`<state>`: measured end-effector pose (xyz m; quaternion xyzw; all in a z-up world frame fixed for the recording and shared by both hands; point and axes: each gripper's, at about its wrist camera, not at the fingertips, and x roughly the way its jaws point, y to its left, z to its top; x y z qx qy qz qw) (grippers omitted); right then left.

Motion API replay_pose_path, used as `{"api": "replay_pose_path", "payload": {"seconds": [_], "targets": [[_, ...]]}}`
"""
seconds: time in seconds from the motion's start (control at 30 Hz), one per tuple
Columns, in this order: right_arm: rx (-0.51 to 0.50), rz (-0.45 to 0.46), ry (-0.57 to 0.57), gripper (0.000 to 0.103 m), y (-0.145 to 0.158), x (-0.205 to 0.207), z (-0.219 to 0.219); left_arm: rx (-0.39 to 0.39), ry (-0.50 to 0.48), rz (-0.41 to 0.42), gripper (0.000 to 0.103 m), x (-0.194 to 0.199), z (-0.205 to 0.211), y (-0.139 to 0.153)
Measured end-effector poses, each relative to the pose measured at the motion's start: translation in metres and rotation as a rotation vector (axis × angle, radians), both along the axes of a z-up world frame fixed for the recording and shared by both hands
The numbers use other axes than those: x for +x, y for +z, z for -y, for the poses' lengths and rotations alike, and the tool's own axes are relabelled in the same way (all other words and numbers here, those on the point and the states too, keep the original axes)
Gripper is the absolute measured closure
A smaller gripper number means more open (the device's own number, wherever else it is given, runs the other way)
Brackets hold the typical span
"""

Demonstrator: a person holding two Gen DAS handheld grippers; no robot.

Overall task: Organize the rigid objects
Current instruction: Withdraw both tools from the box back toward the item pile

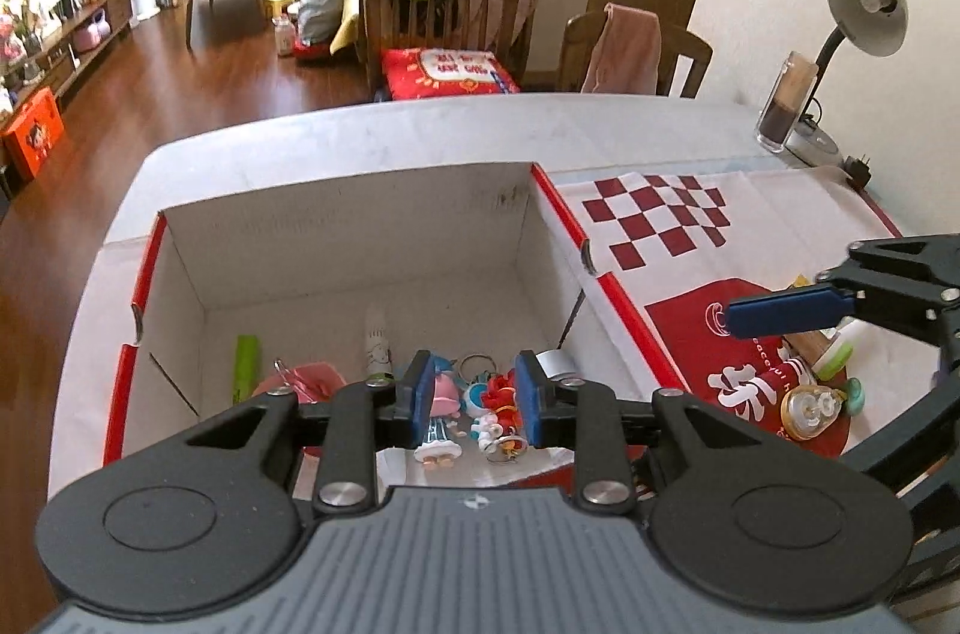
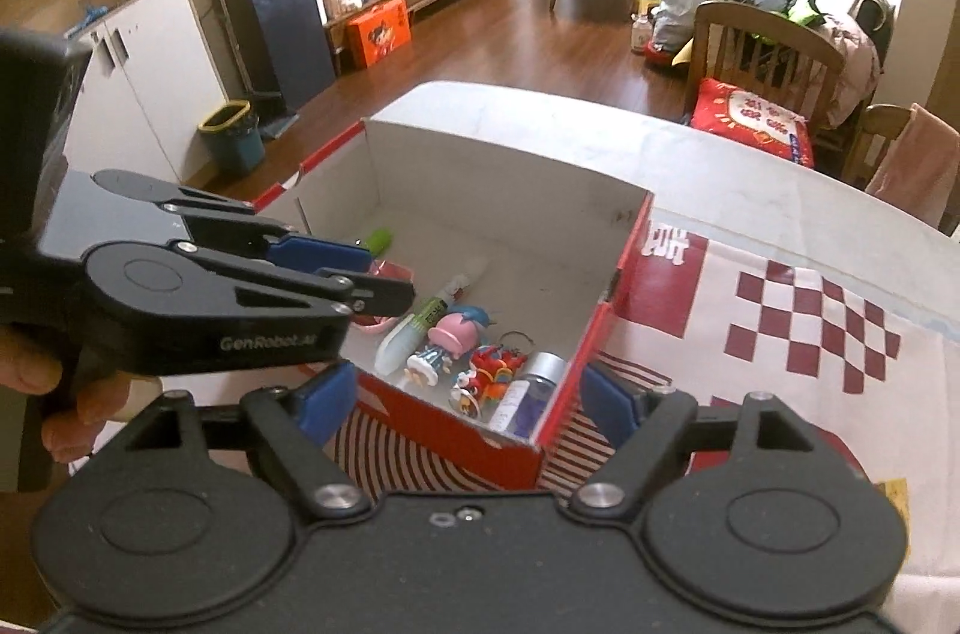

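Note:
A red-rimmed cardboard box [image 1: 366,208] stands open on the table; it also shows in the right wrist view [image 2: 624,238]. Inside lie a pink-hatted figurine [image 1: 438,412] [image 2: 447,334], a red keychain toy [image 1: 501,394] [image 2: 495,364], a white tube [image 1: 377,340] [image 2: 420,319], a green marker [image 1: 245,367] [image 2: 379,239], a pink item [image 1: 312,379] and a silver-capped bottle [image 2: 528,391]. My left gripper [image 1: 474,403] hangs open and empty above the box's near side. My right gripper [image 2: 465,403] is open and empty at the box's near corner. Several small toys [image 1: 822,394] lie on the cloth to the right.
A red and white checked cloth [image 1: 666,220] covers the table right of the box. A glass jar [image 1: 786,103] and desk lamp [image 1: 864,10] stand at the far right corner. Chairs [image 1: 444,16] stand behind the table. The left gripper's body [image 2: 198,298] crosses the right wrist view.

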<state>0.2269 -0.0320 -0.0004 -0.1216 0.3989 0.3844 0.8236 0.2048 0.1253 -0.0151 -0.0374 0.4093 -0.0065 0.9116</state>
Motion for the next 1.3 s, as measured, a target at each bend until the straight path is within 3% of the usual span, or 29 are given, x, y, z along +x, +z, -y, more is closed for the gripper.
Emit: {"api": "replay_pose_path", "payload": {"seconds": [0.2, 0.27, 0.33, 0.53, 0.63, 0.8, 1.07, 1.3], "targets": [[0.055, 0.011, -0.049, 0.015, 0.005, -0.017, 0.039, 0.016, -0.023, 0.043, 0.07, -0.019, 0.013, 0.006], [0.074, 0.019, -0.065, 0.014, 0.005, -0.022, 0.054, 0.013, -0.025, 0.057, 0.045, -0.025, 0.018, 0.007], [0.09, 0.02, -0.077, 0.01, 0.002, -0.03, 0.067, 0.013, -0.021, 0.078, 0.033, -0.031, 0.024, 0.007], [0.099, 0.075, -0.153, 0.001, -0.009, -0.048, 0.118, 0.034, -0.052, 0.091, 0.033, -0.038, 0.049, 0.002], [0.098, 0.096, -0.212, 0.001, -0.015, -0.055, 0.145, 0.043, -0.08, 0.111, 0.022, -0.039, 0.066, 0.0], [0.06, 0.105, -0.297, 0.0, -0.032, -0.053, 0.184, 0.031, -0.159, 0.142, 0.021, -0.037, 0.096, -0.008], [0.014, 0.08, -0.427, 0.001, -0.062, -0.034, 0.234, -0.03, -0.279, 0.117, 0.021, -0.019, 0.156, -0.037], [-0.018, 0.044, -0.416, 0.001, -0.091, -0.007, 0.258, -0.072, -0.346, 0.038, 0.021, 0.003, 0.2, -0.072]]}}
